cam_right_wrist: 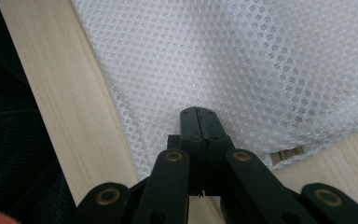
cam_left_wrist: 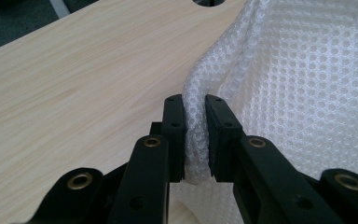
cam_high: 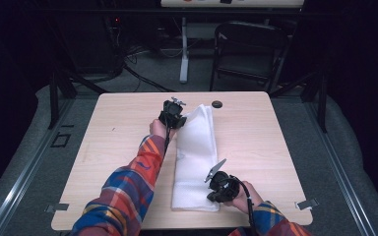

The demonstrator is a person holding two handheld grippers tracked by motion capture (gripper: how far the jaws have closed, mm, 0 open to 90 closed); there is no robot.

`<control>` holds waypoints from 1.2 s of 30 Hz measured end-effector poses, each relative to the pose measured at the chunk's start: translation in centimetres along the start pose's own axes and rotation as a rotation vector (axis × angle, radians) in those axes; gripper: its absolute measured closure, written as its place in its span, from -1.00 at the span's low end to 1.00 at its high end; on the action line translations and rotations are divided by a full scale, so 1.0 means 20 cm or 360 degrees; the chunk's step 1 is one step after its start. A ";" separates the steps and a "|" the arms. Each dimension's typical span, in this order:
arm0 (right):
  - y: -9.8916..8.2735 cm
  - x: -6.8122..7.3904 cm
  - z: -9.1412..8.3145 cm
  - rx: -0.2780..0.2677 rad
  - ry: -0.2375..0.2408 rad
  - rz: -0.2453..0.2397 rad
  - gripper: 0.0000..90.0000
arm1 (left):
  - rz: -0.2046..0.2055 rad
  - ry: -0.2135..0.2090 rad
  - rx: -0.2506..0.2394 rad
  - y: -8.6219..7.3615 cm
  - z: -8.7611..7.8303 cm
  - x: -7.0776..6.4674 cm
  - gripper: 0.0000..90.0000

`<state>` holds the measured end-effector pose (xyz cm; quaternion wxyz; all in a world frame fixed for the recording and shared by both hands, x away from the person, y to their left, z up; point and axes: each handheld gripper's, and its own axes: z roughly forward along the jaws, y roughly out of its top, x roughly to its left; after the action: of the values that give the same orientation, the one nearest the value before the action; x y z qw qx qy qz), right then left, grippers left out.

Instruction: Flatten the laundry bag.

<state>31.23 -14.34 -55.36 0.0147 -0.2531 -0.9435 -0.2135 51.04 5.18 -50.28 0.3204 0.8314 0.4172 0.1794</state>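
Mid-fold: left tongs pinch the white mesh cloth's far edge, right tongs clamp its near edge; next, draw far edge toward near.

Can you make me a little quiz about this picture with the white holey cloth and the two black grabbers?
1. True or false: the left gripper pinches a fold of the white mesh cloth.
2. What does the cloth lie on: A) chair, B) wooden table, C) floor?
3. Which gripper is at the cloth's near end?

Key: 1 true. 2 B. 3 the right gripper, jaws shut.
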 end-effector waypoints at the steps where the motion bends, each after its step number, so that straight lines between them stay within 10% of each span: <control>1: 0.00 0.00 0.00 -0.0002 -0.0005 -0.0005 1.00 | -0.0005 0.0000 -0.0003 0.00 0.00 0.00 0.75; 11: 0.01 0.03 0.01 -0.0043 0.0026 0.0027 0.90 | 0.0041 0.0034 0.0055 0.01 0.04 0.02 0.61; 16: 0.02 0.01 -0.06 -0.0114 -0.0038 0.0036 0.66 | 0.0045 0.0071 0.0055 0.02 0.02 0.02 -0.08; 26: -0.01 -0.05 -0.14 -0.0199 -0.0093 0.0172 -0.47 | 0.0063 -0.0100 0.0095 0.01 -0.07 0.02 -0.66; 36: -0.02 -0.06 -0.18 -0.0271 -0.0150 0.0238 -0.82 | 0.0177 -0.0273 0.0104 -0.12 -0.22 -0.07 -0.77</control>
<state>31.81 -16.84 -52.40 -0.0355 -0.3329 -0.9001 -0.2789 46.40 6.84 -48.76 0.3172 0.8755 0.3470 0.1113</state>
